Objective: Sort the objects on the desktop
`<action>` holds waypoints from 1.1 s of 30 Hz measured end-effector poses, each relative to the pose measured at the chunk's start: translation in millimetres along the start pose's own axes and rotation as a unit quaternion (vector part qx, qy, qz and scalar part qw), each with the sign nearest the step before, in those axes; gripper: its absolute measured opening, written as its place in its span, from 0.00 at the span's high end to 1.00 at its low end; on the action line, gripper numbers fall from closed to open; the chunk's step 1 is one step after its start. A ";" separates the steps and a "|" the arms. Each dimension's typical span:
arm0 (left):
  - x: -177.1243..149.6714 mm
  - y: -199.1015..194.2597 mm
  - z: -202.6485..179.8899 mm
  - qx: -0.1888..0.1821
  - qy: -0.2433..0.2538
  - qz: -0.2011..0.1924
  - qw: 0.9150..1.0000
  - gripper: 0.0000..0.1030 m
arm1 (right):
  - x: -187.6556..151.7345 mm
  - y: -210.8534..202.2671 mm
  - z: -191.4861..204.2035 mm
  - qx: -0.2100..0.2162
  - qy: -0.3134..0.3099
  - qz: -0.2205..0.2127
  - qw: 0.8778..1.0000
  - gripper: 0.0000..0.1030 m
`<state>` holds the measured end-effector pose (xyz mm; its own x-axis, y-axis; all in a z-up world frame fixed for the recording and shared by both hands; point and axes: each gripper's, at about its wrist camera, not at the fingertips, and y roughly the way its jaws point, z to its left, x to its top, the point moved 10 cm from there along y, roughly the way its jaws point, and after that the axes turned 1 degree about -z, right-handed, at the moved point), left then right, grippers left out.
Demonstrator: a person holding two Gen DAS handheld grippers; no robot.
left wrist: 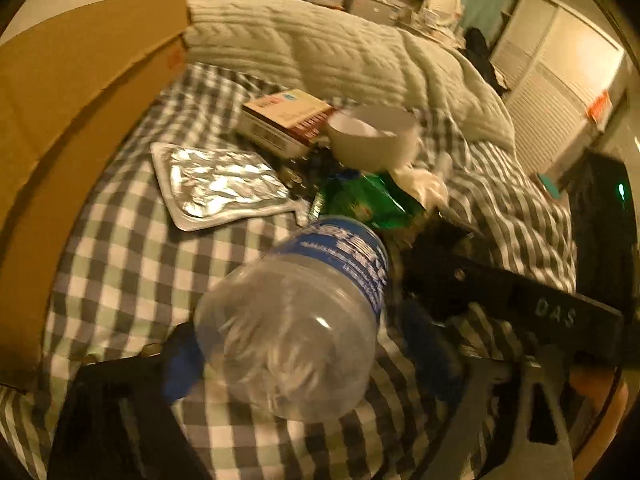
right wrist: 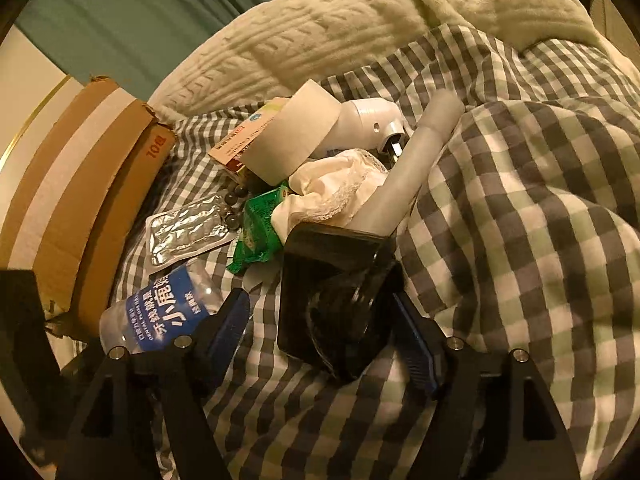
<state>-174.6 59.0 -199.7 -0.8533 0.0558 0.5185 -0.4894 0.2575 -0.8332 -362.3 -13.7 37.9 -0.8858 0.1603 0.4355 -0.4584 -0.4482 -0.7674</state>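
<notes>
Two grippers work over a bed covered in a checked sheet (right wrist: 520, 208): the left gripper (left wrist: 312, 360) has its jaws pinching a clear plastic bottle (left wrist: 292, 320) with a blue label, held near the cardboard box (left wrist: 72, 128) at the bed's left edge. The right gripper (right wrist: 320, 340) has its jaws spread either side of a black case (right wrist: 332, 292), whose pads I cannot tell are touching it. Beyond lie a foil pack (right wrist: 184, 232), green packet (right wrist: 256, 232), white cloth (right wrist: 332, 192) and paper cup (right wrist: 292, 136).

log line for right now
left gripper: around clear bottle, grip unclear | right gripper: open, astride black case | surface: checked bedding
</notes>
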 end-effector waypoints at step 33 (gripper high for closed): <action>36.6 -86.3 12.5 0.060 -0.013 -0.147 0.987 0.38 | 15.6 -76.5 36.8 0.031 -0.067 -0.102 0.992 0.93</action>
<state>-165.9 26.8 -111.2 -0.6751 -0.0293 0.7372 -0.7327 0.1431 -0.6653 -338.5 -9.3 120.7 -0.7559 0.1363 0.6403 -0.6177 -0.4724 -0.6287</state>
